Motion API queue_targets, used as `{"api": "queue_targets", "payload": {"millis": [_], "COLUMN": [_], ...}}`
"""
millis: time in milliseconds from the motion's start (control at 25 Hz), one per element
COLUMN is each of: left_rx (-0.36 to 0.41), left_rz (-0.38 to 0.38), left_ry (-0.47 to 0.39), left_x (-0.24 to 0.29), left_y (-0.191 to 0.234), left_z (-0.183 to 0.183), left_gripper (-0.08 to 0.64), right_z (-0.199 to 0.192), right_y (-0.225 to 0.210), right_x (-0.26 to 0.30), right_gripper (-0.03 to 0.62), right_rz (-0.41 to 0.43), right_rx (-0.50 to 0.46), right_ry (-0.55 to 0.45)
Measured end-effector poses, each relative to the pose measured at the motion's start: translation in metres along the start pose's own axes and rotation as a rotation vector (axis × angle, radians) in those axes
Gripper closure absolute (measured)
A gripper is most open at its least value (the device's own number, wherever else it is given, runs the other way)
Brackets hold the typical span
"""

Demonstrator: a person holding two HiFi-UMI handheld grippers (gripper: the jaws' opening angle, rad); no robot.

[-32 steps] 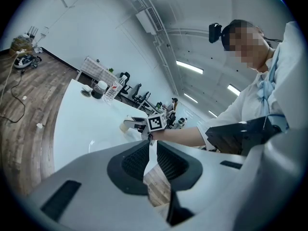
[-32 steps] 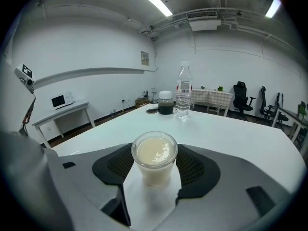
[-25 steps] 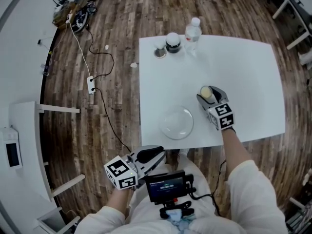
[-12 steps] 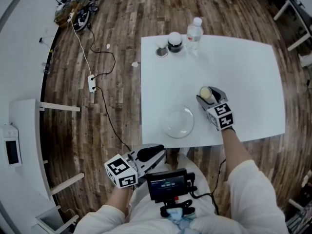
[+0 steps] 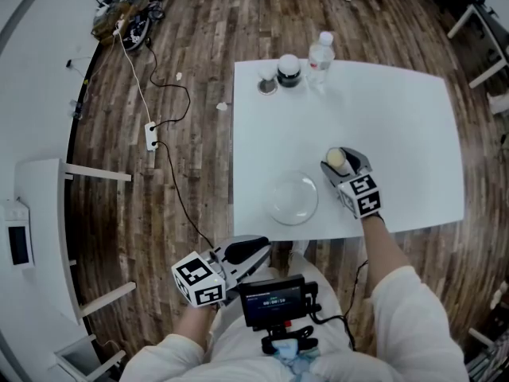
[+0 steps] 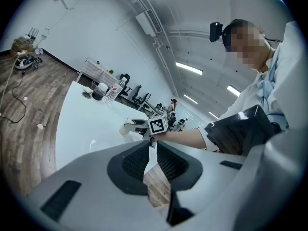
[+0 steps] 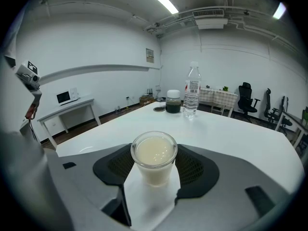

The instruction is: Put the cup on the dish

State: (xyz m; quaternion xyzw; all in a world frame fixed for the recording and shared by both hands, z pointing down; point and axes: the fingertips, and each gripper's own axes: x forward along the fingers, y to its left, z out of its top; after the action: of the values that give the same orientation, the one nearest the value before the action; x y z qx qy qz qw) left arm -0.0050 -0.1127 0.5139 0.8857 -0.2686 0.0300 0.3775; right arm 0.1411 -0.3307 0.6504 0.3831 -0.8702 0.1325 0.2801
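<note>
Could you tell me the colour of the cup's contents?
Creamy white in the cup; clearest in right gripper view.

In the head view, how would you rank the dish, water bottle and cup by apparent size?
Largest: round clear glass dish
Then: clear plastic water bottle
Smallest: glass cup of pale liquid, partly hidden

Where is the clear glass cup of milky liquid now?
In the head view the glass cup is on the white table, between the black fingers of the right gripper, just right of the clear glass dish.
</note>
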Motion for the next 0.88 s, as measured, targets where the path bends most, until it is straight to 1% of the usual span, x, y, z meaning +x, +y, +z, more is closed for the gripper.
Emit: {"api": "queue_targets", "payload": {"millis": [160, 360, 720, 880], "left_rx": [-0.013, -0.01, 0.0, 0.003], "left_rz": [0.0, -0.011, -0.033, -0.031], "left_ry": [-0.019, -0.031, -0.049, -0.05], "left_x": [-0.004, -0.004, -0.011, -0.016], "left_y": [0.001, 0.0, -0.008, -0.008], "left_z": [0.001, 0.003, 0.005, 0.004], "left_gripper": [0.52, 0.52, 0.52, 0.52], "right_z": [0.01, 0.021, 0.033, 0.032], "right_y": [0.011, 0.028, 0.061, 0.081], "right_x": [-0.006, -0.014, -0.024, -0.023], "right_gripper": [0.31, 0.31, 0.31, 0.31], "right_rz": [0.017, 0.042, 0.085, 0.112], "right_rx": [-0.036, -0.053, -0.094, -0.097], "right_ry": [-0.018, -0.049, -0.059, -0.058]}}
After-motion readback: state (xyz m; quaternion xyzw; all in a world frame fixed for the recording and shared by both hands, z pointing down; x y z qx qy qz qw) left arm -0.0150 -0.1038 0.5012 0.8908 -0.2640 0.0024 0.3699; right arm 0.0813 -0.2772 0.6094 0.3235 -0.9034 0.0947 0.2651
